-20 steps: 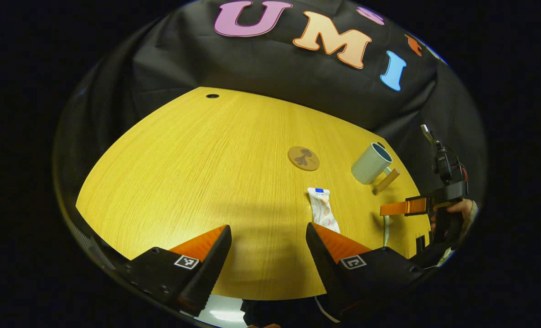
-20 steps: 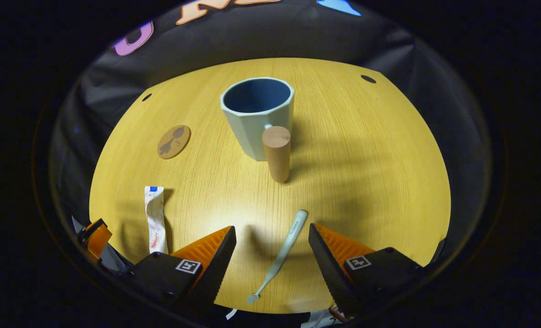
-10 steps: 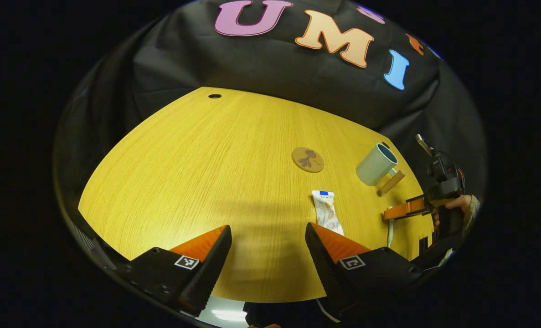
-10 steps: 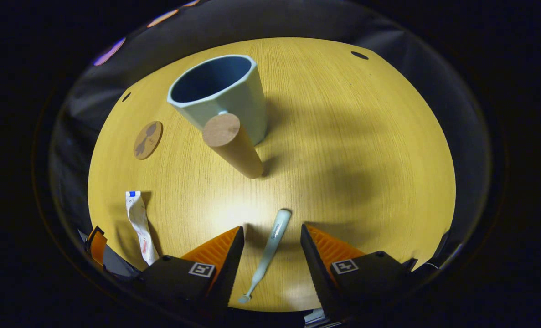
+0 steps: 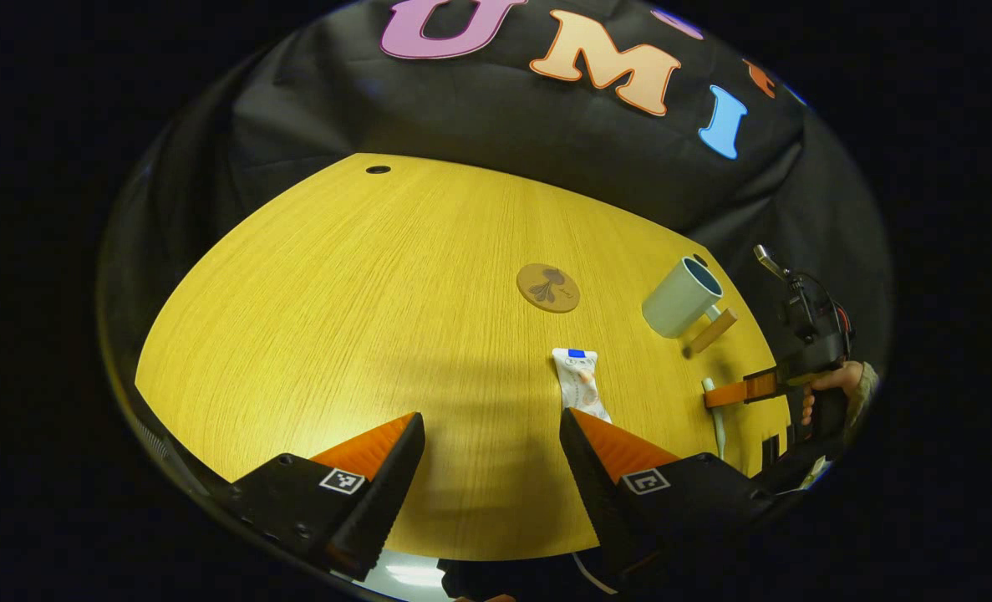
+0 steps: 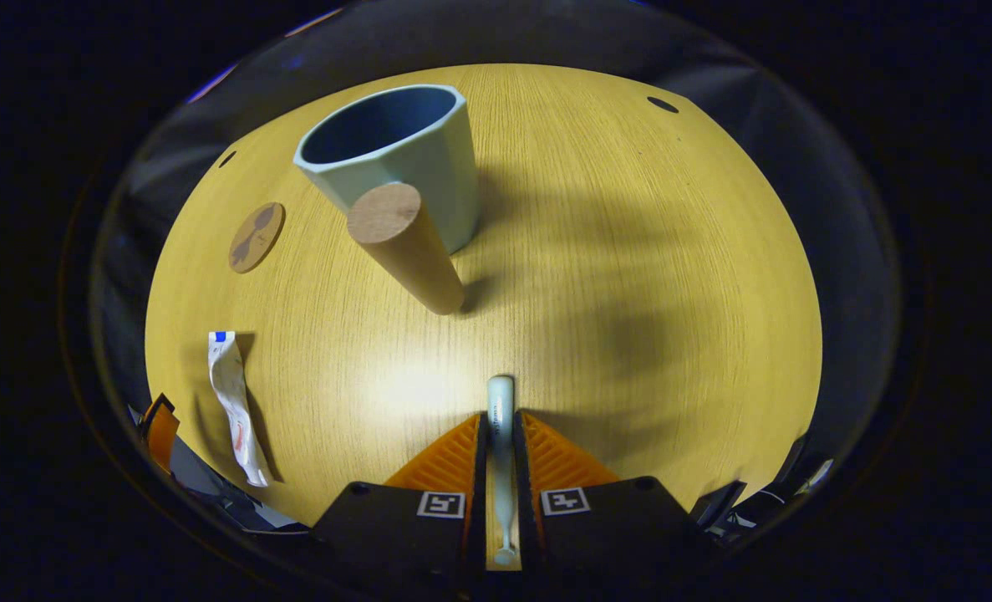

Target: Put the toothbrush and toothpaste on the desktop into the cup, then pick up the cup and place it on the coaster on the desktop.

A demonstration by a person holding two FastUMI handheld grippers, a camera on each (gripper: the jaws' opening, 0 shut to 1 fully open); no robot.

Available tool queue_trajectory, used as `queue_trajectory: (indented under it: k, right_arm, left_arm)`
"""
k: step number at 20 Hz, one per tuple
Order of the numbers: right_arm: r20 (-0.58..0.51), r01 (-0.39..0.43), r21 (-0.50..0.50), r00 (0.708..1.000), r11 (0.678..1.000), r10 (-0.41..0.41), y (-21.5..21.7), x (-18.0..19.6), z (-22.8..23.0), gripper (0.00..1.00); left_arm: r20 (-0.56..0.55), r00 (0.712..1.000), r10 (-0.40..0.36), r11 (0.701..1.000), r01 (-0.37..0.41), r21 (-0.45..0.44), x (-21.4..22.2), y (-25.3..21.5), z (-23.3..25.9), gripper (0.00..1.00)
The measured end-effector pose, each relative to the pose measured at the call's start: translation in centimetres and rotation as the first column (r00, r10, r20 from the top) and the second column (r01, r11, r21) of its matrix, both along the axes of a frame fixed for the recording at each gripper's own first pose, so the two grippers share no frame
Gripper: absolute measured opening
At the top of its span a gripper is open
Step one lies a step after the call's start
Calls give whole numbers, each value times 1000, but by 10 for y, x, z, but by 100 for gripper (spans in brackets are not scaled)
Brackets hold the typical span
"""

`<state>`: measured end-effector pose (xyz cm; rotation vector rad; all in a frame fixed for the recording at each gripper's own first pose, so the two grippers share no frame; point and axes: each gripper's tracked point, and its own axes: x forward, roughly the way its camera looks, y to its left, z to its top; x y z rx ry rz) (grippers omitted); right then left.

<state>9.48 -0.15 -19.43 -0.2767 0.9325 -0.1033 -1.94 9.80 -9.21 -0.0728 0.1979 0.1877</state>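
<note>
Clamping the thin toothbrush (image 6: 501, 435) flat on the table (image 6: 629, 276), the right gripper (image 6: 501, 443) risks a slip on lifting toward the far cup (image 6: 395, 163); left gripper (image 5: 491, 456) fingers stand apart, idle.

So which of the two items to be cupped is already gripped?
The toothbrush, clamped in the right gripper; the toothpaste lies loose on the desk.

Yellow wood-grain desktop (image 5: 362, 318) fills frame centre; black cloth wall (image 5: 479, 125) across top; small dark hole (image 5: 377, 170) upper left.

Matt wood-grain desktop (image 6: 629, 251); cup (image 6: 395, 167) with wooden handle (image 6: 404, 247).
</note>
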Motion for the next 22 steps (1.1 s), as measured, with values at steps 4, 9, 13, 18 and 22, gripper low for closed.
queue_trajectory:
  k: [4,9,13,18,22]
  right_arm:
    - [11,-1,17,1000,1000,1,-2,3,-6,10]
    - [72,4,48,997,999,-7,-3,0,-2,8]
    - [216,-9,98,976,995,-12,-4,4,33,6]
    - [420,-39,151,907,988,-29,-7,14,98,6]
    - [572,-127,155,820,980,16,10,16,162,6]
  left_arm:
    - [-2,1000,0,1000,0,-9,3,-4,0,95]
    - [-8,1000,4,1000,-4,-20,3,-8,-2,95]
    - [-6,1000,7,1000,-7,-25,3,-12,-3,95]
    - [-7,1000,2,1000,-3,-12,4,-21,-1,95]
    - [-7,1000,-2,1000,2,-4,6,-28,4,95]
